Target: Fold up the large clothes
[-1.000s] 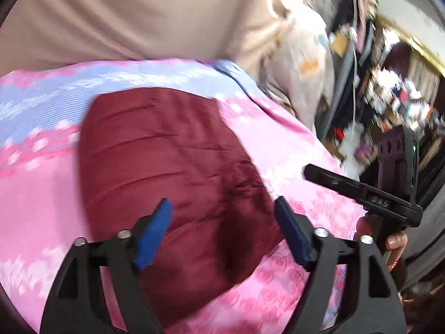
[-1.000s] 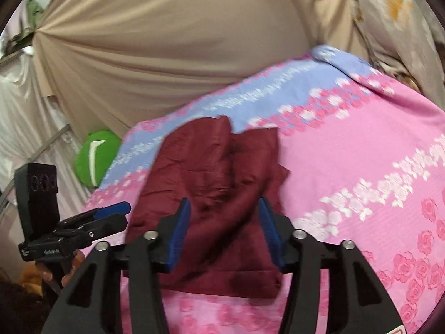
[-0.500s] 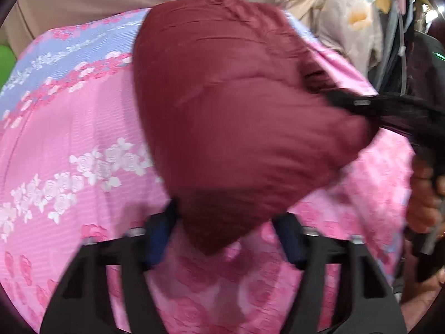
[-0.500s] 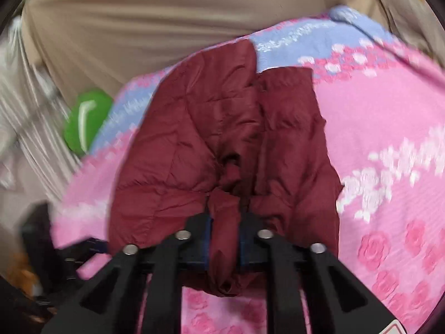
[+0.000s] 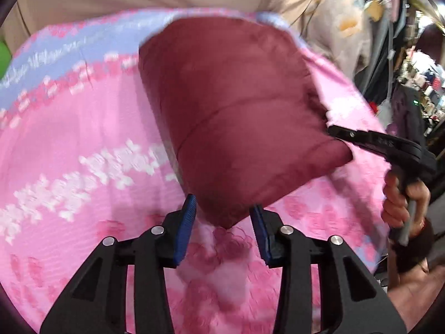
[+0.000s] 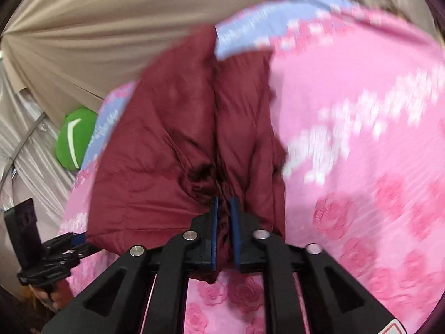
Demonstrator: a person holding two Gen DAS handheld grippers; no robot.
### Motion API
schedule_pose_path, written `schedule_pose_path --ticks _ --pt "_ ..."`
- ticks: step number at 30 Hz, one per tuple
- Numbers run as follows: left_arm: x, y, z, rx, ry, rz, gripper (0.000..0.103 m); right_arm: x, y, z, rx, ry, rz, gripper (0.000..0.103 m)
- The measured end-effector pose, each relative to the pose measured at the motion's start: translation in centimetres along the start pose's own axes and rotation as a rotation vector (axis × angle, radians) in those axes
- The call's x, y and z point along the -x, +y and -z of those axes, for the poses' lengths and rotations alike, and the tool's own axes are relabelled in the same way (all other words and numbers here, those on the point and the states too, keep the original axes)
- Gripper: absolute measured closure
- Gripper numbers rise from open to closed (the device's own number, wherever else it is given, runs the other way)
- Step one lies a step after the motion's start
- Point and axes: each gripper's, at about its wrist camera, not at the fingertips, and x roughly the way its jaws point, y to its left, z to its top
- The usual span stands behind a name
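Our right tool (image 6: 224,217) pinched the jacket (image 6: 178,150) hem on the bed (image 6: 361,111); our left tool (image 5: 222,220), closing, bracketed a corner loosely. That corner could've slipped free.

The maroon jacket (image 5: 239,117) is a soft padded cloth with a faint sheen, stitched into puffy quilted bands and creased where it bunches. The bedspread (image 5: 83,144) under it is a woven cloth, pink with raised rose patterns and a smoother lilac band, matt throughout. The left tool (image 5: 222,222) and right tool (image 6: 224,222) are matt black plastic with bright metal screw heads; their fingers (image 5: 185,228) carry ribbed blue rubbery pads. The beige curtain (image 6: 111,27) behind is thin cloth with a silky gloss.
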Motion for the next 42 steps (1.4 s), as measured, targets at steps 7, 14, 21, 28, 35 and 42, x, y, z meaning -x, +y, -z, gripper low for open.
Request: schedule_pose_path --ticks 7,14,21,28,35,42 --pt "2.5 -0.7 -6.7 -0.016 -0.179 -0.046 0.05 0.6 3.9 -8.2 0.079 -0.147 0.005 0.043" --pt "-3.8 -3.7 -11.2 -0.04 -0.134 -0.054 0.05 -8.4 3.9 -12.8 0.063 0.002 0.047 0.08" --pt "-8.4 -5.2 -10.8 -0.069 -0.07 -0.052 0.051 -9.0 0.4 -12.2 0.005 -0.017 0.04 0.1" --pt "-10.4 -6.6 -10.4 -0.103 -0.06 -0.123 0.045 -9.7 -0.6 -11.8 -0.016 0.042 0.063 0.091" --pt "-10.2 -6.8 -10.3 -0.109 -0.068 -0.132 0.042 -3.0 -4.8 -13.0 -0.1 -0.096 0.098 0.085" --pt "-7.1 -6.1 -14.1 -0.033 -0.123 0.007 0.041 -8.2 -5.6 -13.5 -0.085 0.047 0.021 0.098"
